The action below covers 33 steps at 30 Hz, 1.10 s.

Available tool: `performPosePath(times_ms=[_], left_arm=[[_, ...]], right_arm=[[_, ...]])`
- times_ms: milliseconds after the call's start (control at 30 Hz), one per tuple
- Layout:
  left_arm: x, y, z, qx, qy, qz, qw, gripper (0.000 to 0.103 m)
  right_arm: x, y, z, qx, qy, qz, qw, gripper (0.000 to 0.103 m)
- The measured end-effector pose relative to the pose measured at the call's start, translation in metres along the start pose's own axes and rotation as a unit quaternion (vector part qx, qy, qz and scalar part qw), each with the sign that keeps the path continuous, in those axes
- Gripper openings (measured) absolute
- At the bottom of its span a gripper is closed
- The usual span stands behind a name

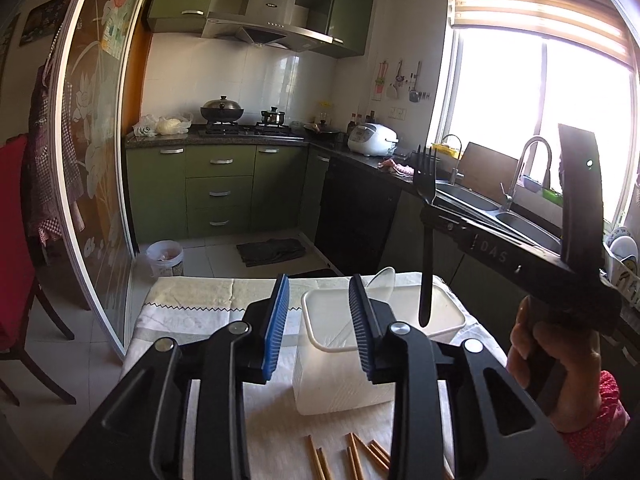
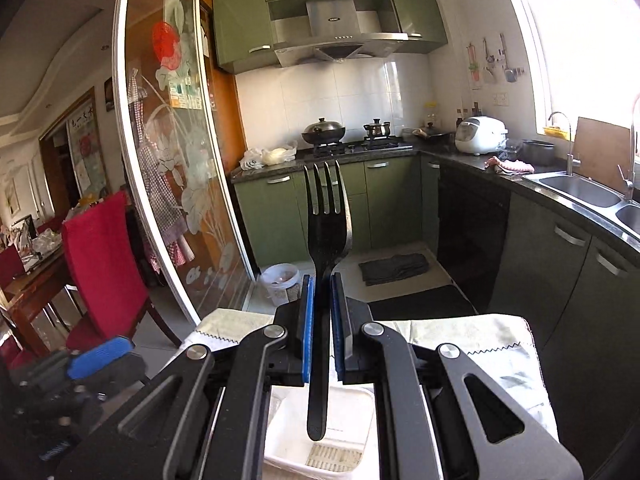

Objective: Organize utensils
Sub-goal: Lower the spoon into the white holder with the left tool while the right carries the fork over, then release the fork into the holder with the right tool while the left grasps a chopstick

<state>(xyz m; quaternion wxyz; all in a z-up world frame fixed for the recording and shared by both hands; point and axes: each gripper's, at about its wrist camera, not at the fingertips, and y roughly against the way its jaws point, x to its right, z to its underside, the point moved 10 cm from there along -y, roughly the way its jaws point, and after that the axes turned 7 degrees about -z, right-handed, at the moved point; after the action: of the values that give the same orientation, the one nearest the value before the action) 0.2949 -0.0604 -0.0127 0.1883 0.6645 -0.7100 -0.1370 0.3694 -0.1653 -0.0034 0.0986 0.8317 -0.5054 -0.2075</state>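
Observation:
My right gripper (image 2: 321,284) is shut on a black plastic fork (image 2: 326,236), held upright with tines up and handle hanging down over a white plastic utensil holder (image 2: 320,460). In the left wrist view the same fork (image 1: 427,240) hangs with its handle tip just above the holder's far compartment (image 1: 444,312). My left gripper (image 1: 319,292) is open and empty, above the holder's near compartment (image 1: 340,384). Several wooden chopsticks (image 1: 360,456) lie on the cloth in front of the holder. A white spoon (image 1: 384,278) sticks up behind the holder.
The holder stands on a small table with a white patterned cloth (image 1: 192,300). Green kitchen cabinets (image 1: 220,192), a stove with pots (image 1: 222,114), a sink (image 1: 472,200) and a rice cooker (image 1: 372,140) lie beyond. A red chair (image 2: 100,264) stands at left.

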Motion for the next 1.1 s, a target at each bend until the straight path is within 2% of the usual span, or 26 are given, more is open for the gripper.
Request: performPosePath(times_ms=[133, 233, 300, 400, 567, 667, 867, 1000, 1100], left_arm=[[0.001, 0.004, 0.020, -0.032, -0.014, -0.002, 0.9994, 0.030], [0.005, 0.002, 0.041, -0.074, -0.022, 0.001, 0.9970, 0.030], [0.007, 0.001, 0.054, -0.101, -0.026, 0.002, 0.9946, 0.030], [0.011, 0.003, 0.073, -0.131, -0.035, 0.002, 0.9907, 0.030], [0.014, 0.006, 0.098, -0.185, -0.045, -0.004, 0.9816, 0.030], [0.014, 0.003, 0.122, -0.235, -0.048, -0.010, 0.9707, 0.030], [0.013, -0.018, 0.175, -0.342, -0.057, -0.025, 0.9375, 0.030], [0.008, -0.031, 0.197, -0.382, -0.055, -0.040, 0.9217, 0.030], [0.003, -0.035, 0.205, -0.397, -0.051, -0.047, 0.9153, 0.024]], right_arm=[[0.002, 0.001, 0.019, -0.002, 0.000, -0.001, 1.000, 0.009], [0.004, 0.006, 0.031, -0.006, 0.005, 0.003, 1.000, 0.010], [0.006, 0.010, 0.040, -0.014, 0.006, 0.005, 1.000, 0.010], [0.005, 0.020, 0.049, -0.022, 0.012, 0.005, 1.000, 0.017], [0.003, 0.054, 0.050, -0.012, 0.015, 0.004, 1.000, 0.018], [0.008, 0.080, 0.056, -0.015, 0.014, 0.008, 1.000, 0.018], [0.027, 0.117, 0.090, -0.057, 0.008, 0.023, 0.998, 0.018], [0.044, 0.135, 0.110, -0.073, -0.005, 0.025, 0.997, 0.018], [0.051, 0.143, 0.118, -0.077, -0.010, 0.026, 0.997, 0.018]])
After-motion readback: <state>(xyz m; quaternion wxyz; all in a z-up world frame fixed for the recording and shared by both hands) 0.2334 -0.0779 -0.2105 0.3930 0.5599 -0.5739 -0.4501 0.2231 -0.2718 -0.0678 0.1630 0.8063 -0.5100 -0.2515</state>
